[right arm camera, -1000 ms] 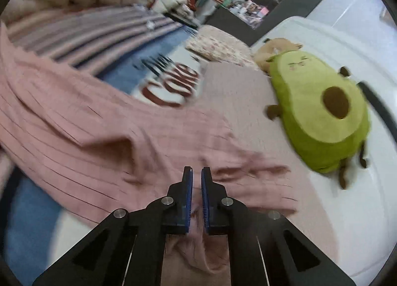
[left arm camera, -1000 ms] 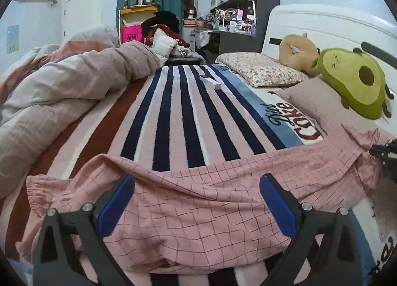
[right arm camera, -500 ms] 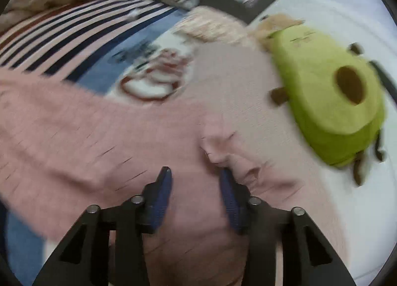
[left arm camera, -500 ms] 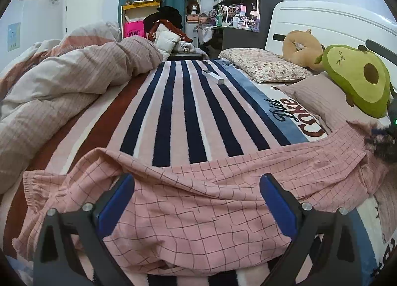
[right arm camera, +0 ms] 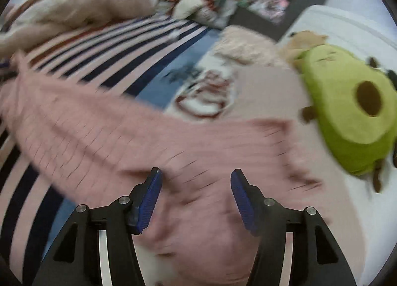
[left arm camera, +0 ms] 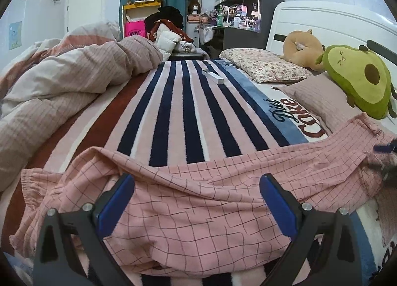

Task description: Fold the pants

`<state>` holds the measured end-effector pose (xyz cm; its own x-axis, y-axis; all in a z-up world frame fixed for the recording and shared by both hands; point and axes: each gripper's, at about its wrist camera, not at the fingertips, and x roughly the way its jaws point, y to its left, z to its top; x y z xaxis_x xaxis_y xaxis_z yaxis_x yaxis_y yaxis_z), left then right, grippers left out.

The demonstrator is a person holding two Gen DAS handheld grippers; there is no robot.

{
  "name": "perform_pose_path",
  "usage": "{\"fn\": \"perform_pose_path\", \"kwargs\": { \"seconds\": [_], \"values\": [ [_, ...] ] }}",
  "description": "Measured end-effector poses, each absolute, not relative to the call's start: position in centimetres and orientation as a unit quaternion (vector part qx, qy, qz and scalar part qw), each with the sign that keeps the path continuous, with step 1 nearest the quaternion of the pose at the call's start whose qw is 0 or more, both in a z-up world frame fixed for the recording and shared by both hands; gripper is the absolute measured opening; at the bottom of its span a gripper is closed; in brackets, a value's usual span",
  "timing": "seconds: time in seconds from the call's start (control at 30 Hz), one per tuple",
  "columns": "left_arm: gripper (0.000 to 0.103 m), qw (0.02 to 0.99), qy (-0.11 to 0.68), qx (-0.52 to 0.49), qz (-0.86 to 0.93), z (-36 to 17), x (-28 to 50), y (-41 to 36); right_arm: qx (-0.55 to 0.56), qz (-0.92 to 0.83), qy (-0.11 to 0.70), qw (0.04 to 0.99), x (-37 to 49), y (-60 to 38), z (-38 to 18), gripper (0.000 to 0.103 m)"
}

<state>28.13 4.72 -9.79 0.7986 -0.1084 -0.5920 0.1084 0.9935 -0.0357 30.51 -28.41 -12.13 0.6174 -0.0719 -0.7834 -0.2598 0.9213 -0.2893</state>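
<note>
Pink checked pants (left arm camera: 198, 199) lie spread sideways across the striped bed cover, with the gathered waistband at the left (left arm camera: 32, 177) and the leg ends at the right. My left gripper (left arm camera: 196, 201) is open wide just above the middle of the pants, holding nothing. In the right wrist view the pants (right arm camera: 124, 137) are blurred by motion. My right gripper (right arm camera: 196, 196) is open over the leg end, holding nothing. It also shows as a blur at the right edge of the left wrist view (left arm camera: 387, 159).
A green avocado plush (right arm camera: 352, 112) and a tan plush (left arm camera: 302, 45) lie by the white headboard. A floral pillow (left arm camera: 265, 68) and a rumpled duvet (left arm camera: 62, 82) flank the striped cover. A small white box (left arm camera: 213, 76) lies further up the bed.
My right gripper opened and let go of the pants' leg end, then pulled back. The leg end now lies on the bed. The left gripper stayed open and shifted slightly.
</note>
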Motion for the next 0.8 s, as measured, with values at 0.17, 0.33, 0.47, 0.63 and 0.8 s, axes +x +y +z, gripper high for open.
{"fn": "perform_pose_path", "kwargs": {
  "seconds": [0.17,0.33,0.47,0.63,0.8],
  "values": [
    [0.1,0.949,0.31,-0.004,-0.052,-9.7,28.1,5.3,-0.305,-0.015,0.436,0.846,31.3,-26.8,-16.6,0.06],
    [0.1,0.949,0.313,-0.006,-0.049,-9.8,28.3,5.5,-0.316,-0.058,0.423,0.847,33.5,-28.3,-15.5,0.001],
    [0.1,0.947,0.316,0.0,-0.05,-10.1,28.4,5.2,-0.359,-0.086,0.39,0.843,35.3,-28.5,-13.8,0.001],
    [0.1,0.944,0.327,0.005,-0.042,-10.7,28.9,5.2,-0.332,-0.066,0.438,0.833,38.8,-29.8,-13.3,0.028],
    [0.1,0.944,0.329,0.005,-0.036,-10.9,29.0,5.2,-0.276,-0.032,0.445,0.852,37.6,-30.2,-11.9,0.046]
  ]
}}
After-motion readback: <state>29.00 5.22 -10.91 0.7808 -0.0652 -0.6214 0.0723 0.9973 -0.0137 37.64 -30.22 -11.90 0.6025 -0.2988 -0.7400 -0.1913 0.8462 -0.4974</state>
